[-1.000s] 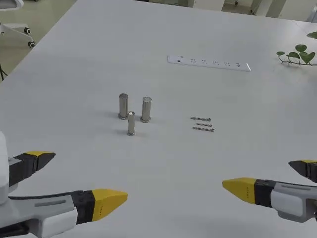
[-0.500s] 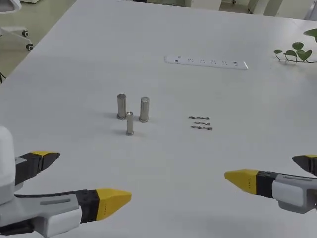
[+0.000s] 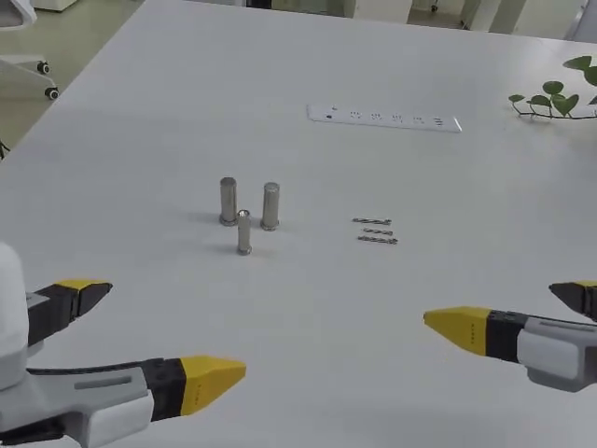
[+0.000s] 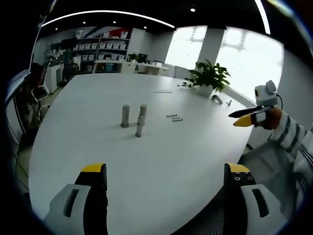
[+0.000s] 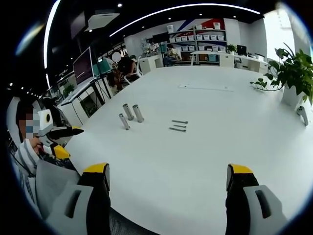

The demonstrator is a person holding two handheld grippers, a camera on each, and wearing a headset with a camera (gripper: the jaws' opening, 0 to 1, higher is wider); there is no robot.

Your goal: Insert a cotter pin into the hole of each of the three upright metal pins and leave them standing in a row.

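Three upright metal pins point(image 3: 245, 213) stand close together on the white table point(image 3: 308, 299), two behind and a shorter one in front; they also appear as metal pins point(image 4: 134, 119) and metal pins point(image 5: 128, 115). Three small cotter pins point(image 3: 376, 231) lie side by side to their right, seen too as cotter pins point(image 4: 173, 117) and cotter pins point(image 5: 178, 125). My left gripper point(image 3: 149, 331) hovers open at the near left edge, holding nothing. My right gripper point(image 3: 508, 313) is open at the near right, also holding nothing. Both are well short of the parts.
A white power strip point(image 3: 383, 119) lies beyond the parts. A green plant sprig point(image 3: 555, 98) trails onto the table at the far right. An office chair point(image 3: 20, 47) stands off the far left corner. Shelves and desks fill the room behind.
The head camera has shifted slightly, so the scene sits a bit higher. Both grippers have drifted only a little; the pins and cotter pins have not moved.
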